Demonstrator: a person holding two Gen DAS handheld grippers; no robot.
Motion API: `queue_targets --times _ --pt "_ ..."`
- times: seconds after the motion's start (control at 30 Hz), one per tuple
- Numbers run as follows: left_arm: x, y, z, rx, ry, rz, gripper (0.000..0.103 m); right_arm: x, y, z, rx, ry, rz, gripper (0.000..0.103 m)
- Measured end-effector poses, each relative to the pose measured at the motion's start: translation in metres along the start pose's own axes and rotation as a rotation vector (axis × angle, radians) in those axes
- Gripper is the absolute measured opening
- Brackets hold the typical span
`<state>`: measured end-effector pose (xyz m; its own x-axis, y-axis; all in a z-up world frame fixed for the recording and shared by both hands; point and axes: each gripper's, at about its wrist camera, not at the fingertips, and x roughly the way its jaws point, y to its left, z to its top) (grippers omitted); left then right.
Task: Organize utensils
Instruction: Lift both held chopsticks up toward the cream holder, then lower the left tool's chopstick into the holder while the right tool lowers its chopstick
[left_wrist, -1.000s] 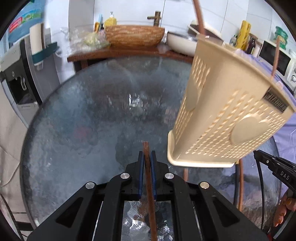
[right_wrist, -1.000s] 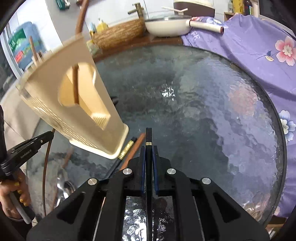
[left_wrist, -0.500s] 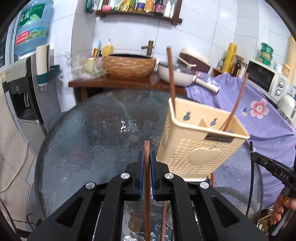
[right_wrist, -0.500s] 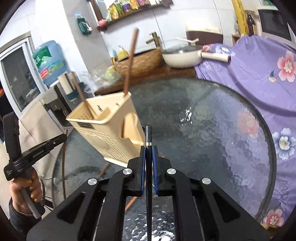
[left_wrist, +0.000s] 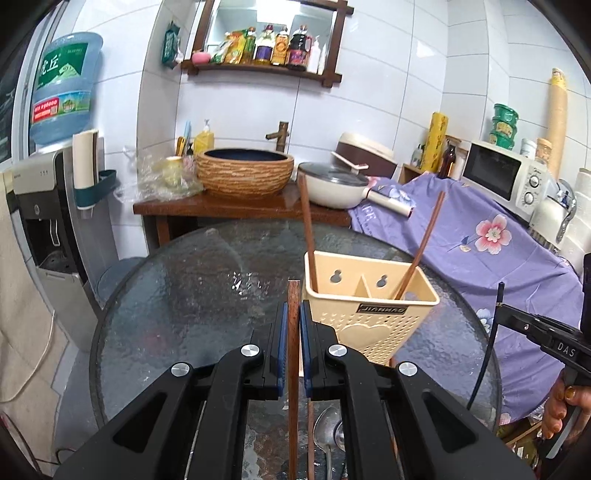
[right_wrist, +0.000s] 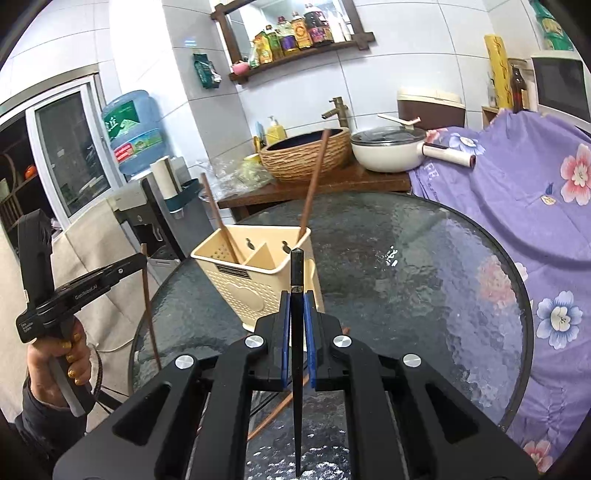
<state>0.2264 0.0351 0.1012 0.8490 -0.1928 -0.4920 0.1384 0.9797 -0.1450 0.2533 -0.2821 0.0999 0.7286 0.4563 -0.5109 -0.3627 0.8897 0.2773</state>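
Note:
A beige perforated utensil holder (left_wrist: 369, 317) stands upright on the round glass table (left_wrist: 184, 295), also in the right wrist view (right_wrist: 255, 280). Two brown chopsticks (left_wrist: 308, 236) stand in it, one per compartment. My left gripper (left_wrist: 291, 314) is shut on a brown chopstick (left_wrist: 293, 369), held upright just left of the holder. My right gripper (right_wrist: 297, 302) is shut on a black chopstick (right_wrist: 296, 350), held upright in front of the holder. A metal spoon (left_wrist: 327, 435) and more brown chopsticks (right_wrist: 280, 410) lie on the table below the grippers.
Behind the table a wooden counter (left_wrist: 229, 206) carries a woven basin (left_wrist: 243, 173) and a white pan (left_wrist: 332, 184). A purple flowered cloth (left_wrist: 480, 243) covers furniture at the right, with a microwave (left_wrist: 506, 177) on it. A water dispenser (left_wrist: 40, 206) stands at the left.
Both grippers have risen and tilted up with their chopsticks. The holder now looks smaller and farther, standing upright on the table.

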Motion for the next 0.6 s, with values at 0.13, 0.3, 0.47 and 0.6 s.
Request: queue_targets --times 0.13,0.3,0.47,0.6 --pt "-0.008 -0.002 0.004 0.006 -0.02 -0.01 0.006 -0.009 0.004 0.003 -0.013 -0.014 0.005 0.008" --pt "-0.017 -0.005 0.009 0.011 -0.039 -0.027 0.006 -0.017 0.007 0.008 -0.017 -0.022 0.026 0.008" --pt "-0.023 -0.008 0.013 0.02 -0.052 -0.032 0.006 -0.022 0.011 0.013 -0.026 -0.035 0.034 0.008" --pt "-0.024 -0.012 0.018 0.021 -0.057 -0.043 0.006 -0.024 0.015 0.018 -0.034 -0.04 0.037 0.008"
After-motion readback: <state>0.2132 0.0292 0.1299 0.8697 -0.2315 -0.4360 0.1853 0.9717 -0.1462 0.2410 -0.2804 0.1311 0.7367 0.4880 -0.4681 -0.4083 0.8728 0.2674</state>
